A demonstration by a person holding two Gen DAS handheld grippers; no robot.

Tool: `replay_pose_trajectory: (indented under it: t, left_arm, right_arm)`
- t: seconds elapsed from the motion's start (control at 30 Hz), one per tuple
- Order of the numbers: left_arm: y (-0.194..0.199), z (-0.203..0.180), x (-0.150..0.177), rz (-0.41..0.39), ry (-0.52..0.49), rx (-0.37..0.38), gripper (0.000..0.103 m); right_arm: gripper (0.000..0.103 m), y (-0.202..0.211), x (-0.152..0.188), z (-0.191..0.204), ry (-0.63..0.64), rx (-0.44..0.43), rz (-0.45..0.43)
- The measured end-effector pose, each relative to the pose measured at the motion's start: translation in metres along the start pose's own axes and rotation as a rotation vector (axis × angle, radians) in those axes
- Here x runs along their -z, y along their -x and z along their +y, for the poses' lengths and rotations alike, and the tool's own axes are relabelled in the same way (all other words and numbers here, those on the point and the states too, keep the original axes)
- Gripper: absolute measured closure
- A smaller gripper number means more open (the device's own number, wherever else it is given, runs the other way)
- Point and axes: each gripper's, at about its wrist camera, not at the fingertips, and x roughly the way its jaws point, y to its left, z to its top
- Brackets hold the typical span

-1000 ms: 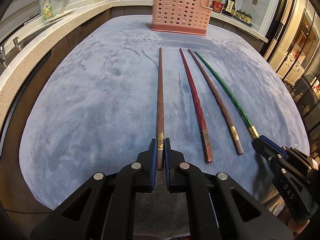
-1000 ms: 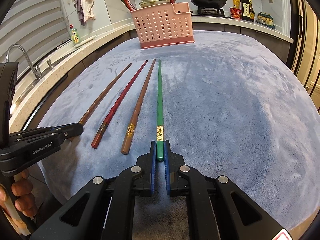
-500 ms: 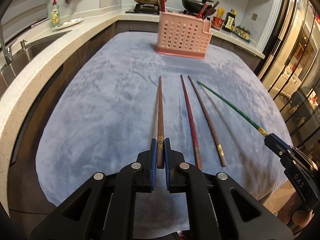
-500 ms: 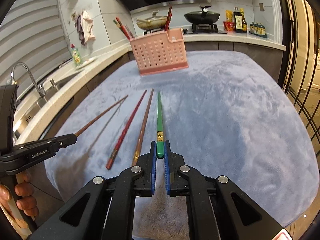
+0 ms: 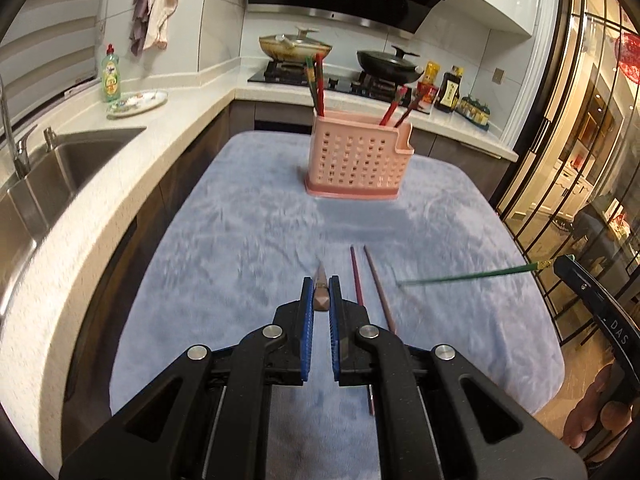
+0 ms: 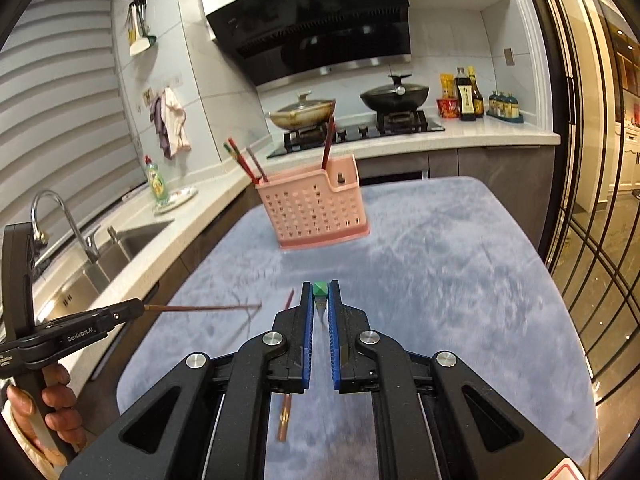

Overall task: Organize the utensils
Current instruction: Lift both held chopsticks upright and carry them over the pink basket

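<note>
My left gripper (image 5: 320, 294) is shut on the thick end of a brown chopstick (image 5: 321, 300), lifted off the cloth with its tip pointing down; it also shows from the right wrist view (image 6: 200, 308). My right gripper (image 6: 320, 298) is shut on a green chopstick (image 6: 319, 289), also lifted, which shows in the left wrist view (image 5: 472, 275). A dark red chopstick (image 5: 356, 280) and another brown chopstick (image 5: 380, 292) lie on the blue cloth (image 5: 248, 240). The pink perforated utensil basket (image 5: 358, 160) stands at the cloth's far end and holds several chopsticks.
A steel sink (image 5: 52, 172) with a tap (image 6: 52, 216) is in the counter at the left. A dish-soap bottle (image 5: 111, 74) and plate (image 5: 138, 102) stand behind it. Pans sit on the stove (image 6: 356, 128). Glass doors (image 5: 580, 160) are on the right.
Both grippers have risen and tilted, lifting the brown and green chopsticks off the cloth. The red and second brown chopsticks stay on the cloth.
</note>
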Motion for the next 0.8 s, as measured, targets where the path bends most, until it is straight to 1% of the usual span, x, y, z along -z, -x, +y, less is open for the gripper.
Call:
replay_pose_trajectory:
  t: [0.23,0.4,0.5,0.63,0.73,0.8]
  left_arm:
    - [-0.004,-0.006,-0.062,-0.062,-0.022,0.006,0.096]
    - [-0.006,-0.009,-0.108,-0.114,-0.019,0.022,0.096]
    - [-0.004,-0.014,-0.135,-0.168,-0.025,0.016,0.096]
    - [-0.004,-0.020,-0.176,-0.266,-0.025,-0.006,0.096]
    - [-0.009,-0.020,-0.208,-0.323,0.005,0.014,0.096]
    - [-0.013,-0.021,-0.225,-0.359,0.011,0.020,0.096]
  right_arm:
    - [0.096,-0.009,-0.048,0.006,0.025,-0.005,-0.078]
    - [0.096,-0.020,-0.088,0.013,0.034,-0.029,-0.146]
    - [0.096,-0.029,-0.118,0.016,0.030,-0.041,-0.201]
    - [0.096,-0.047,-0.160,0.018,0.001,-0.057,-0.276]
    - [0.096,-0.069,-0.194,0.019,-0.022,-0.076,-0.323]
    - [0.096,-0.081,-0.209,0.021,-0.022,-0.086,-0.344]
